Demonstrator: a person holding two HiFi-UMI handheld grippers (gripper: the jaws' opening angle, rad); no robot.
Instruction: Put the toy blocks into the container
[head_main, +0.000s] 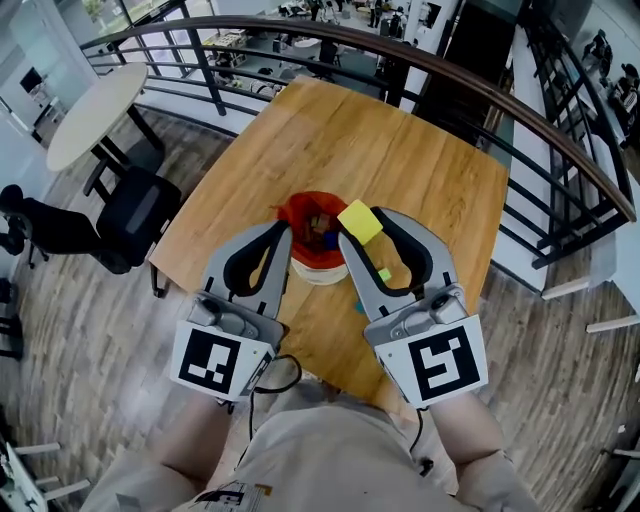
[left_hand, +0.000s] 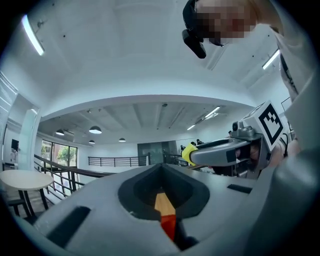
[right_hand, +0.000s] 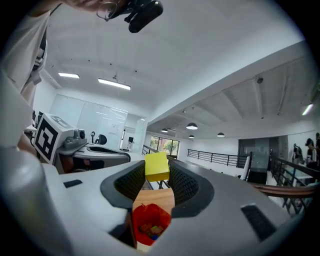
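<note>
The smooth yellow block (head_main: 360, 221) (right_hand: 156, 166), nearly cubic with no clear long axis, sits pinched between the ribbed tips of the right claw (head_main: 361, 229) (right_hand: 157, 171), corners turned diagonally, above the near-right edge of the crinkled red container (head_main: 298, 212) (right_hand: 148, 220). Small mixed-colour blocks lie inside. A green block (head_main: 384, 274) rests on the wooden surface (head_main: 400, 150). The left claw (head_main: 285, 232) (left_hand: 161, 167) is closed and empty.

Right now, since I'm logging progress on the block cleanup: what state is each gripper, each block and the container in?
left gripper: shut, empty.
right gripper: shut on the yellow block.
yellow block: held above the table, not yet in.
green block: loose on the table.
red container: upright, open, blocks inside.
</note>
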